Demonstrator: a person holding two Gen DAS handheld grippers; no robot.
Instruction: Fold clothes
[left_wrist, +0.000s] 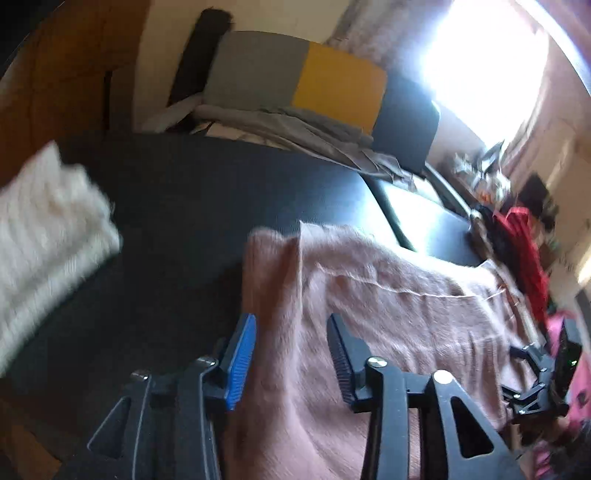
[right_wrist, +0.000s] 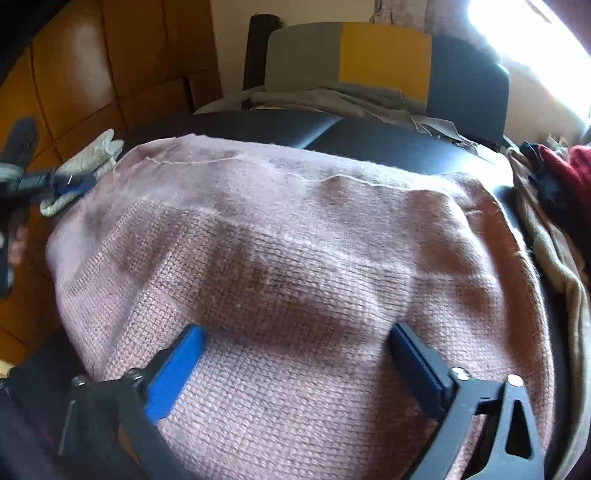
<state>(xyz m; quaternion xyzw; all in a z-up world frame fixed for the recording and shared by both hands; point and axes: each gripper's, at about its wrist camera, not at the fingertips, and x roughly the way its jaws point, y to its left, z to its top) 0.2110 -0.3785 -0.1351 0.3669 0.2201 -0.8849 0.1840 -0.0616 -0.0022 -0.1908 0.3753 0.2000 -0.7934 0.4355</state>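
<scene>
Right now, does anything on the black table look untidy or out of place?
The pink knitted garment lies bunched, with a humped fold across its middle, and its left edge is turned up. Both the left gripper and the right gripper are open over it. Nothing looks spilled or torn.

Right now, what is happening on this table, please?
A person is folding clothes with two handheld grippers. Both the left gripper and the right gripper sit over a pink knitted sweater spread on the dark table, jaws open, gripping nothing. A folded white knit lies to the left.
</scene>
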